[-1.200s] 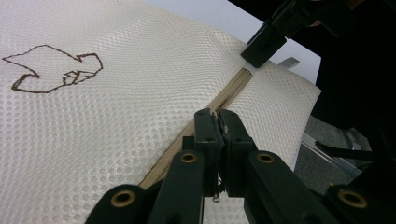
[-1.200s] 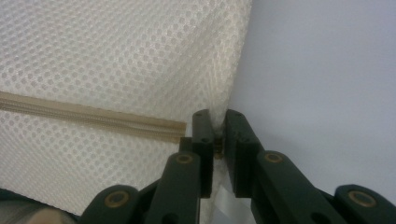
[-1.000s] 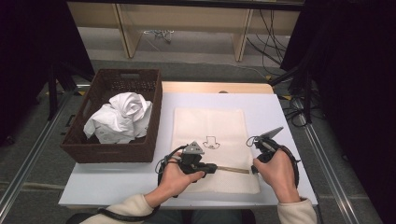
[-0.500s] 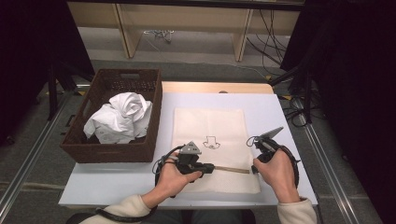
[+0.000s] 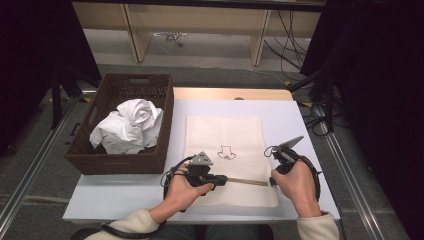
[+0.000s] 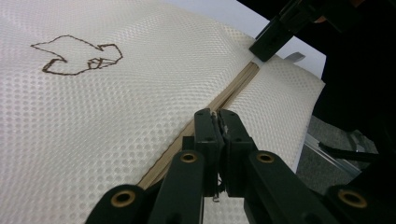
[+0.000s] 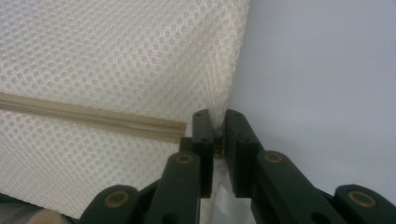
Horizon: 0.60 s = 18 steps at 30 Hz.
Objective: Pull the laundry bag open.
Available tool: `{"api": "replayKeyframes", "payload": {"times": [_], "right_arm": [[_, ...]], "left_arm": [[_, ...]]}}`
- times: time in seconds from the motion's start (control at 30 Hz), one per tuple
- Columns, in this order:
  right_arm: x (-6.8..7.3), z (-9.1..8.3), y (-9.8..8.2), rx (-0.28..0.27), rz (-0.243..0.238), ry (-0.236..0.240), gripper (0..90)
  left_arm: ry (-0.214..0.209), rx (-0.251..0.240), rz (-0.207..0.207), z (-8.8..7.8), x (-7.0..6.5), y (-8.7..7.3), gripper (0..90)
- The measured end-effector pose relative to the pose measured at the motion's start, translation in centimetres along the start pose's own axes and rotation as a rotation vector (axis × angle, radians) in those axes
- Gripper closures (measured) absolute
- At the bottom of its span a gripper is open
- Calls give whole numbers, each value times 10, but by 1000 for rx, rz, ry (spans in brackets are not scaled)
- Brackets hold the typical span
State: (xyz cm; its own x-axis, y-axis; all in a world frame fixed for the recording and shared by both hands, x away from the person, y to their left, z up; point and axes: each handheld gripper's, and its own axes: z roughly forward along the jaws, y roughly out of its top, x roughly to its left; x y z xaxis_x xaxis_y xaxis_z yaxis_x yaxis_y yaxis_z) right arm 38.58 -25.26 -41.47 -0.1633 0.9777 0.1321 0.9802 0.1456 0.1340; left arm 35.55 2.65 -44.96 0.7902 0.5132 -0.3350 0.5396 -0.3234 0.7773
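mesh bag (image 5: 225, 140) | zipper (image 6: 219, 100) pinched in left hand-held gripper (image 6: 218, 122) | edge in right hand-held gripper (image 7: 217, 122)

We see a cream mesh bag (image 5: 224, 150) with a fine dotted weave, which we find again in the left gripper view (image 6: 116, 107) and the right gripper view (image 7: 116, 60). On it we note a small dark brown outline drawing (image 5: 227, 152) (image 6: 77, 56). Its zipper (image 5: 247, 181) (image 6: 205, 116) (image 7: 93, 119) is tan. The white table (image 5: 115, 195) (image 7: 322, 70) looks faintly bluish. The wicker basket (image 5: 120, 162) is dark brown, and the crumpled cloth (image 5: 127, 127) in it is white. The left gripper (image 5: 223, 178) (image 6: 218, 122) and right gripper (image 5: 271, 178) (image 7: 217, 122) are black; we count brass-coloured rivets on their links. The sleeves (image 5: 127, 225) are cream.
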Motion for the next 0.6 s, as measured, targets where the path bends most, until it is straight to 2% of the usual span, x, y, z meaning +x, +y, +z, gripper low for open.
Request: {"api": "replayKeyframes", "payload": {"times": [0.17, 0.23, 0.6], "right_arm": [[0, 0, 0, -3, -5, -1, 841], [-1, 0, 0, -4, -7, 4, 842], [-1, 1, 0, -5, -1, -2, 841]], "left_arm": [[4, -3, 9, -4, 3, -2, 867], [-1, -3, -6, -6, 3, -2, 867], [18, -6, -6, -13, 7, -5, 866]]}}
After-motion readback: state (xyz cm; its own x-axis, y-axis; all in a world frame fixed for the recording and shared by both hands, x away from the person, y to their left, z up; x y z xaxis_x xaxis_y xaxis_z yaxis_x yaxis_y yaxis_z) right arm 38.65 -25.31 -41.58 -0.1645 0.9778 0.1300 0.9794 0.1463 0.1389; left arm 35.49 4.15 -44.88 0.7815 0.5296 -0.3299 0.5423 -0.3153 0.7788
